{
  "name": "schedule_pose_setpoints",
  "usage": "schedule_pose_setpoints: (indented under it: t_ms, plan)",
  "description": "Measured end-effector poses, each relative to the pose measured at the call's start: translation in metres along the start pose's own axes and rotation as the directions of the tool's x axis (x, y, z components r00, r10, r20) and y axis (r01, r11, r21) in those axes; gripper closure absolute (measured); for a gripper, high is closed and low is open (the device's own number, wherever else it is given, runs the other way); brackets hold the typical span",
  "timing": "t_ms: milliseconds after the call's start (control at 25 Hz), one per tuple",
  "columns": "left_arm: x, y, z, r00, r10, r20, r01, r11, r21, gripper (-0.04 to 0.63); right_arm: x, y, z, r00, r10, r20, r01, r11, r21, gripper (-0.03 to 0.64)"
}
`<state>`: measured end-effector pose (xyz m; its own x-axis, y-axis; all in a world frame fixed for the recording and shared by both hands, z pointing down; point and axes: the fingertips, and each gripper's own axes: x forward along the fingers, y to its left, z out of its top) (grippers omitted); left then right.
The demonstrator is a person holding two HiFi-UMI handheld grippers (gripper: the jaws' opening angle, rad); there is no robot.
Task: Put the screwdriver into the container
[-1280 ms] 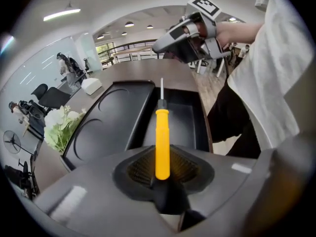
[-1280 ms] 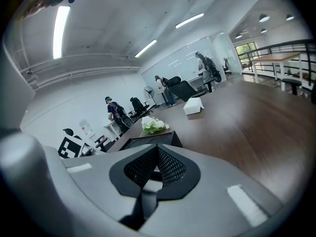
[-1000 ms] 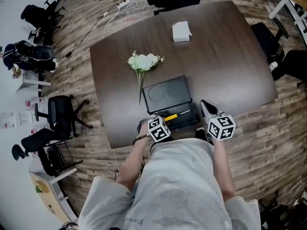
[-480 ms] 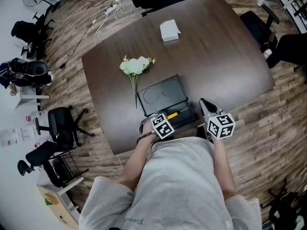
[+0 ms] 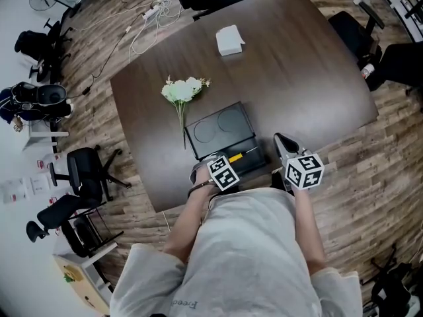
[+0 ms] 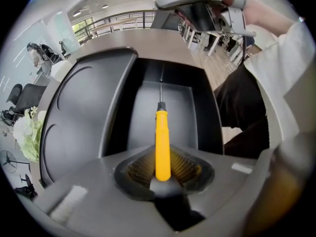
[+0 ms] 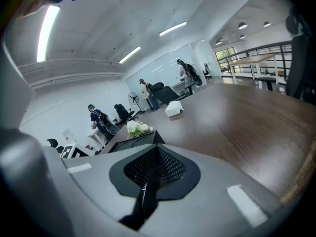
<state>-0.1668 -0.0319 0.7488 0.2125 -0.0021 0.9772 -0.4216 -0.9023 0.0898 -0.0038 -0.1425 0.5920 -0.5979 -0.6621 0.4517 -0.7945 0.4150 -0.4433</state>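
A black container (image 5: 254,152) stands open at the brown table's near edge, its lid (image 5: 218,125) laid back flat. The screwdriver (image 5: 236,156) has a yellow handle and a thin metal shaft. My left gripper (image 5: 219,164) points steeply down over the container's tray (image 6: 182,107) and is shut on the handle's end. In the left gripper view the screwdriver (image 6: 162,142) runs lengthwise low inside the tray; whether it touches the floor I cannot tell. Just right of the container, my right gripper (image 5: 285,149) hangs shut and empty. The right gripper view shows its pads (image 7: 168,164) pressed together.
White flowers (image 5: 184,89) lie left of the lid. A white box (image 5: 229,39) sits at the table's far side. Office chairs (image 5: 82,164) stand on the wood floor around the table (image 5: 310,84). The person's body is close behind the near table edge.
The head view has shifted a little. Both grippers and the screwdriver keep their places over the container.
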Motion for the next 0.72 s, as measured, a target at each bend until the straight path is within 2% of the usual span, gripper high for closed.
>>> schedule_pose_setpoints:
  t_ms: [720]
  plan:
    - [-0.0016, -0.0025, 0.0002, 1.0, -0.01, 0.01, 0.01, 1.0, 0.002, 0.442, -0.0001, -0.0025, -0.0008, 1.0, 0.015, -0.002, -0.015, 1.0, 0.005, 0.615]
